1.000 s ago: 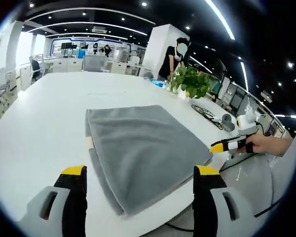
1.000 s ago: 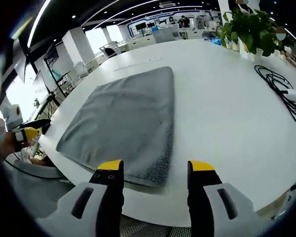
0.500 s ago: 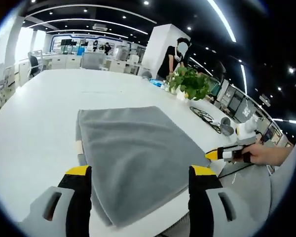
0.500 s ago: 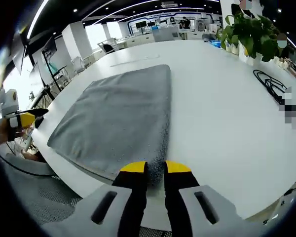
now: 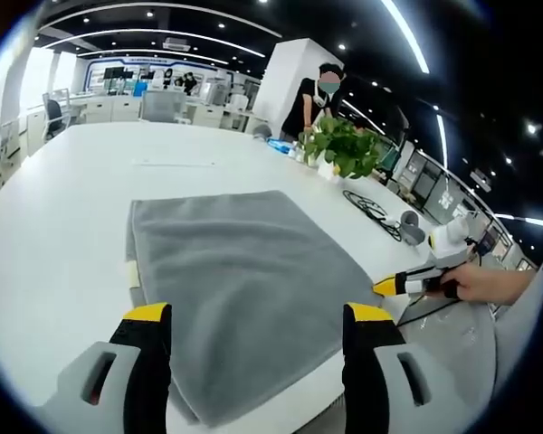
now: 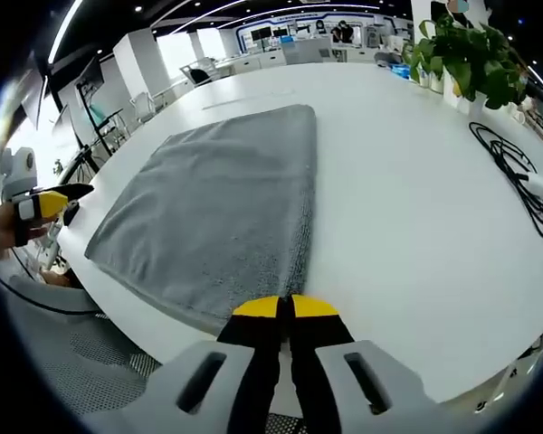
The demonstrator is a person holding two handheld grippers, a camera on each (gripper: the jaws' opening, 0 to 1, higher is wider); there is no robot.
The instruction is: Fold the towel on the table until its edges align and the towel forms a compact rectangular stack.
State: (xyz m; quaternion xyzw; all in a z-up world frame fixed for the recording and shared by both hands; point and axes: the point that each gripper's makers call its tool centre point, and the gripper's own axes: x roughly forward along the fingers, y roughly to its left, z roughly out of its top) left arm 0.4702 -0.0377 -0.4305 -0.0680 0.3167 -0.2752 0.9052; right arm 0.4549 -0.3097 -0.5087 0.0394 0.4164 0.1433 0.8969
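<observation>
The towel [image 5: 240,276] lies flat on the white surface [image 5: 63,217], folded into a grey rectangle of at least two layers, with its near edge at the surface's rim. A small pale tag [image 5: 132,273] projects from the towel's left side in the left gripper view; any writing on it is too small to read.

Left gripper [image 5: 249,316]: jaws stand wide apart, yellow-tipped, holding nothing. They straddle the near part of the towel in that view; contact cannot be confirmed.

Right gripper [image 6: 284,307]: jaws are closed tip to tip at the towel's [image 6: 217,208] near corner. Whether cloth is pinched between them cannot be told.

Containers: a white pot holds a leafy green plant [image 5: 342,146] at the far side of the surface. It also shows in the right gripper view [image 6: 466,54].

View differences: the left gripper view shows the right gripper [image 5: 414,283] entering from the right, held in a hand [image 5: 480,280], and a person [image 5: 312,90] standing behind the plant. The right gripper view shows the left gripper [image 6: 45,203] at the left edge and a coiled black cable [image 6: 516,172] on the surface [image 6: 407,217], well apart from the towel.
</observation>
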